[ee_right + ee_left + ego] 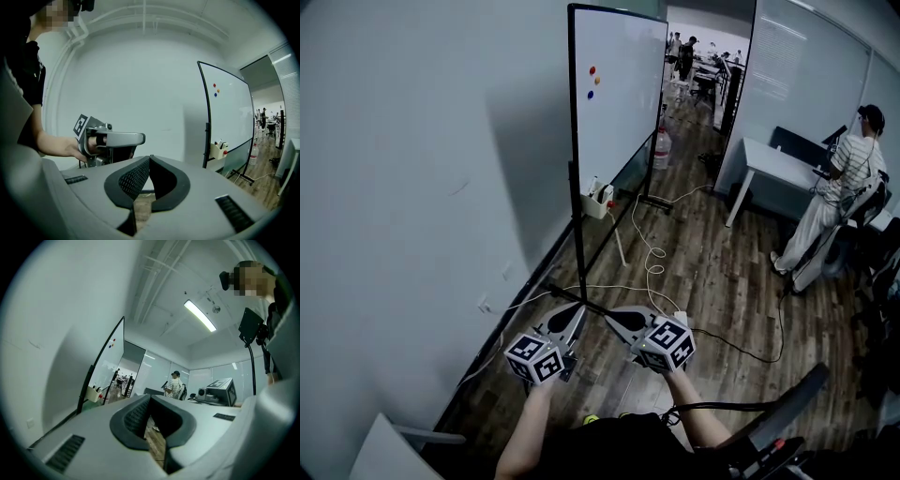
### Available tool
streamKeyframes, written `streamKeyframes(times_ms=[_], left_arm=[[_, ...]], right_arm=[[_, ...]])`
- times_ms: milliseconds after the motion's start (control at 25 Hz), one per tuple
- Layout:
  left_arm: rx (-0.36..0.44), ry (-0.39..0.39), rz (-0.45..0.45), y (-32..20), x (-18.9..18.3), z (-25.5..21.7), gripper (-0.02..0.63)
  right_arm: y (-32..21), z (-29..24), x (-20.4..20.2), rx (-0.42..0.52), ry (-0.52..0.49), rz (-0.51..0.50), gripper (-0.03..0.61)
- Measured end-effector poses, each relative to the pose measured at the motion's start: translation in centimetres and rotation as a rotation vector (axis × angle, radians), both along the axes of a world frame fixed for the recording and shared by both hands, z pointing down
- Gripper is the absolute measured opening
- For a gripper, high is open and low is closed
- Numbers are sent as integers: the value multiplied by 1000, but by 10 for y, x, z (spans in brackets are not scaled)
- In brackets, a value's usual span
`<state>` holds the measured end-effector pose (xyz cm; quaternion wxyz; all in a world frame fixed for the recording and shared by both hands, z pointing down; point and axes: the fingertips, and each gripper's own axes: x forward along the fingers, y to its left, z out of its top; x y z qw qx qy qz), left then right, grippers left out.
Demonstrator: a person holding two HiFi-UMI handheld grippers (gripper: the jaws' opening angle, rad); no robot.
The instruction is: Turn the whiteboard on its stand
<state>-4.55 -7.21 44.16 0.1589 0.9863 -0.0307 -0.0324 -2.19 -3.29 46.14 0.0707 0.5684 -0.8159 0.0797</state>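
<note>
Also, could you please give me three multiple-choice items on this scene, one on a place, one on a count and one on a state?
1. Where does the whiteboard stand?
A. Flat on the floor
B. Upright beside the grey wall, ahead of both grippers
C. Behind the desk

2. How many magnets are on it?
A. One
B. Three
C. Six

3. How do the jaws of the left gripper and right gripper stand?
A. Together, with nothing between them
B. Wide apart
C. Clamped on the board's frame

Answers:
1 B: the head view shows it upright along the wall, beyond both grippers.
2 B: three coloured dots sit in a column near its top.
3 A: each gripper view shows the tips meeting, with nothing held.
</note>
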Motion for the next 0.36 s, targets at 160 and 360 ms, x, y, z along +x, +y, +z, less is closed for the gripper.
streamKeyframes(times_ms=[160, 360], left_arm=[[1, -2, 1, 2, -2, 2, 21], [-6, -4, -4, 1, -4, 3, 21]], right_arm=[[2, 4, -2, -6, -3, 0, 26], [2, 5, -4, -14, -4, -4, 26]])
